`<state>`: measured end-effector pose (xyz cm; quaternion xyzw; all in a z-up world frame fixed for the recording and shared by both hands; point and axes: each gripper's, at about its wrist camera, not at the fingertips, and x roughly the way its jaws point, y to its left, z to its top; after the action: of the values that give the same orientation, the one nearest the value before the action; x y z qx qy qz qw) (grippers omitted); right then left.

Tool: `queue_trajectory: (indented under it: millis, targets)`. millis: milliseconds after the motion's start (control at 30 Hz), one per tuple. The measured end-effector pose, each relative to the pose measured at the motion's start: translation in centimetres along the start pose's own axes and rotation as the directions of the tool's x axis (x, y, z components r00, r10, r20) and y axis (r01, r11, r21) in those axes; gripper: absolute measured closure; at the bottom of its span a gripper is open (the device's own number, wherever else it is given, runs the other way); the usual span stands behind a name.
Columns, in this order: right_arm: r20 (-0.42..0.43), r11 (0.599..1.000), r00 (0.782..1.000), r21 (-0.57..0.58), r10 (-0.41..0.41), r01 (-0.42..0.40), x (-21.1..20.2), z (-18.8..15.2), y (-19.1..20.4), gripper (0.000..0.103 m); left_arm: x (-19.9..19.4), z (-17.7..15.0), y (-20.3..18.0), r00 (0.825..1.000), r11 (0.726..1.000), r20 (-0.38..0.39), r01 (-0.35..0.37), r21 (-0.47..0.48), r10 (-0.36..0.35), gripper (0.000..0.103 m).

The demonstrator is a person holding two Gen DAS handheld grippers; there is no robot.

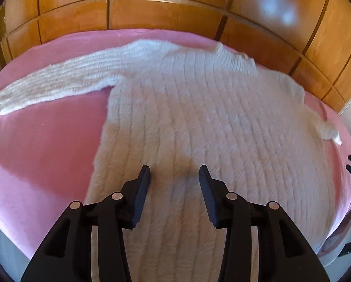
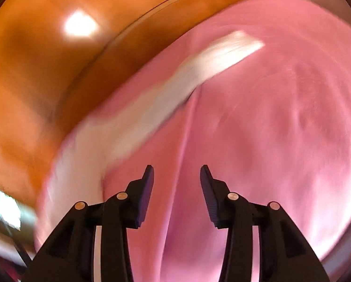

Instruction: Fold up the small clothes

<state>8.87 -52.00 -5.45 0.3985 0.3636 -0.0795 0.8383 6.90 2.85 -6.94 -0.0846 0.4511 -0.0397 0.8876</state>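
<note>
A white ribbed knit sweater (image 1: 198,117) lies flat on a pink bed cover (image 1: 46,145), collar toward the far side, one sleeve (image 1: 58,80) stretched out to the left. My left gripper (image 1: 174,171) is open and empty above the sweater's lower body. In the blurred right wrist view, the other sleeve (image 2: 175,87) runs diagonally across the pink cover (image 2: 281,129). My right gripper (image 2: 177,171) is open and empty over the pink cover, just right of the sleeve's near part.
A glossy wooden panelled wardrobe (image 1: 152,7) stands behind the bed, also showing in the right wrist view (image 2: 46,70). A crease (image 2: 187,129) runs through the pink cover. The bed's right edge (image 1: 349,155) shows a dark object beside it.
</note>
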Motion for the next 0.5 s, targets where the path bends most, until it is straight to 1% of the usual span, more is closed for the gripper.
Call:
queue_trajectory:
  millis: [67, 100, 133, 167, 200, 267, 333, 433, 467, 500]
  targets:
    - [0.056, 0.995, 0.998, 0.096, -0.022, 0.017, 1.8, 3.0, -1.7, 0.062, 0.6, 0.4, -0.8, 1.0, 1.0, -0.007, 0.003, 0.011, -0.003, 0.059]
    - [0.071, 0.992, 0.997, 0.122, -0.035, 0.026, 2.3, 4.1, -2.5, 0.062, 0.7, 0.2, -1.1, 1.0, 1.0, -0.008, 0.0, 0.015, 0.0, 0.051]
    - [0.09, 0.986, 0.995, 0.161, -0.053, 0.038, 3.4, 5.5, -3.3, 0.062, 0.9, 0.3, -1.4, 1.0, 1.0, -0.009, 0.008, 0.017, -0.008, 0.048]
    - [0.103, 0.981, 0.992, 0.187, -0.066, 0.046, 3.5, 6.7, -4.4, 0.062, 1.0, 0.3, -1.6, 1.0, 1.0, -0.009, 0.01, 0.022, -0.009, 0.048]
    - [0.119, 0.975, 0.99, 0.216, -0.079, 0.052, 4.6, 7.8, -4.8, 0.062, 1.4, 0.3, -2.0, 1.0, 0.999, -0.011, 0.002, 0.032, -0.001, 0.048]
    - [0.134, 0.966, 0.984, 0.245, -0.114, 0.078, 6.0, 9.1, -5.1, 0.062, 1.9, 0.4, -2.3, 1.0, 0.999, -0.027, -0.015, 0.042, 0.017, 0.048]
    - [0.147, 0.958, 0.982, 0.275, -0.12, 0.076, 7.3, 10.6, -5.6, 0.062, 2.6, 0.6, -2.2, 0.999, 0.999, -0.048, -0.022, 0.035, 0.024, 0.047]
    - [0.155, 0.955, 0.978, 0.285, -0.137, 0.089, 9.2, 12.4, -6.0, 0.064, 3.4, 0.9, -2.3, 0.998, 0.999, -0.062, -0.032, 0.026, 0.033, 0.043]
    - [0.151, 0.956, 0.979, 0.28, -0.137, 0.091, 9.7, 12.9, -6.1, 0.067, 3.5, 0.9, -2.4, 0.997, 0.999, -0.063, -0.034, 0.028, 0.036, 0.04]
    - [0.14, 0.958, 0.981, 0.272, -0.138, 0.096, 9.9, 13.4, -6.3, 0.084, 3.7, 1.0, -2.7, 0.997, 0.998, -0.067, -0.042, 0.035, 0.045, 0.039]
